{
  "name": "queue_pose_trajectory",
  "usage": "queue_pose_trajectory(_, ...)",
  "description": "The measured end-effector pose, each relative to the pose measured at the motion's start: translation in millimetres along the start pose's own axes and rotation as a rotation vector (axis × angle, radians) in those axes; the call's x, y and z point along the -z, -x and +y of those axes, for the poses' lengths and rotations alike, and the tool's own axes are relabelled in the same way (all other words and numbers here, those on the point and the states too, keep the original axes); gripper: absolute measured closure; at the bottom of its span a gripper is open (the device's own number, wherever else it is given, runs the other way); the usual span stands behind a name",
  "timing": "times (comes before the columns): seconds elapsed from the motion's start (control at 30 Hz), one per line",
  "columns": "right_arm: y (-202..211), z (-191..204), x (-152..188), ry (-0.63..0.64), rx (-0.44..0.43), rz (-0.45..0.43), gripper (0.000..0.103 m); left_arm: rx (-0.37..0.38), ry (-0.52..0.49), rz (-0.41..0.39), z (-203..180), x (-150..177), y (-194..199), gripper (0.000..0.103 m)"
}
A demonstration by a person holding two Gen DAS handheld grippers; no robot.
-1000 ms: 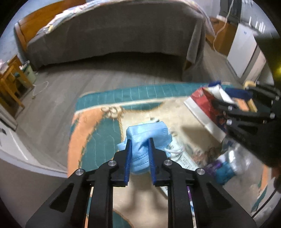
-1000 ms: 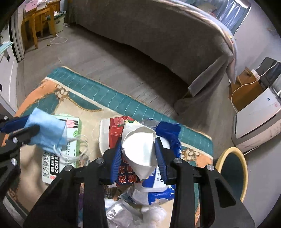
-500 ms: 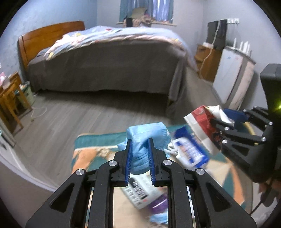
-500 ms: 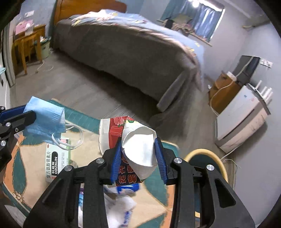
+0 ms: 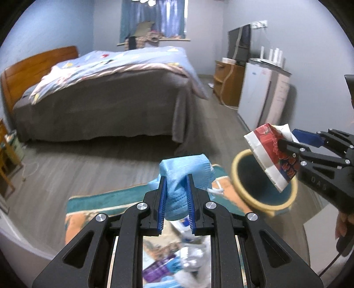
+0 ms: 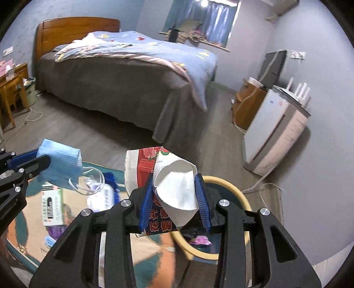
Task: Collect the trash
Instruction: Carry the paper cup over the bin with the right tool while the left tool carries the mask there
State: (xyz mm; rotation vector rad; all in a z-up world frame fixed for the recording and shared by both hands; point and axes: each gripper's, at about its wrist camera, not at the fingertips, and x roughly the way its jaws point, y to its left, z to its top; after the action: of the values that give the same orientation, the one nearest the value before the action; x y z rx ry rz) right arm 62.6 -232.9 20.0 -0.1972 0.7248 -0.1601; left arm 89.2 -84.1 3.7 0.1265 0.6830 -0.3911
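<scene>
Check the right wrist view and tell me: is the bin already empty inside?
No. Inside the yellow-rimmed bin, below the right gripper and its squashed paper cup, dark rubbish and a pink scrap already lie.

Bed (image 6: 124, 73) against the far wall: wooden headboard (image 6: 73, 28), grey cover, blue quilt thrown over the top. Curtained window (image 5: 152, 20) behind it, clothes piled on the sill. White cabinet (image 6: 276, 137) along the right wall, wooden nightstand (image 5: 227, 84) beside it, dark screen above. Wooden chair (image 6: 11, 93) far left. Grey plank floor (image 5: 88, 168).
</scene>
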Motion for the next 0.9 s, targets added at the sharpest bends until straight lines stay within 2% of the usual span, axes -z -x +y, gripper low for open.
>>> queue_pose_trajectory(0.23, -20.8, -49.2, 16.0, -0.077, 0.037, 0.054, 0.067, 0.046, -0.056, 0.019, -44.0, -0.9, -19.8, 0.085)
queue_pose_trajectory(0.7, -88.0, -124.6, 53.7, -0.196, 0.068, 0.204, 0.067, 0.076, -0.106, 0.081, -104.2, -7.5, -76.7, 0.085)
queue_pose_trajectory(0.9, -107.0, -154.9, 73.4, -0.266, 0.090, 0.247, 0.067, 0.066, -0.164, 0.093, -131.2, -13.1, -102.4, 0.085)
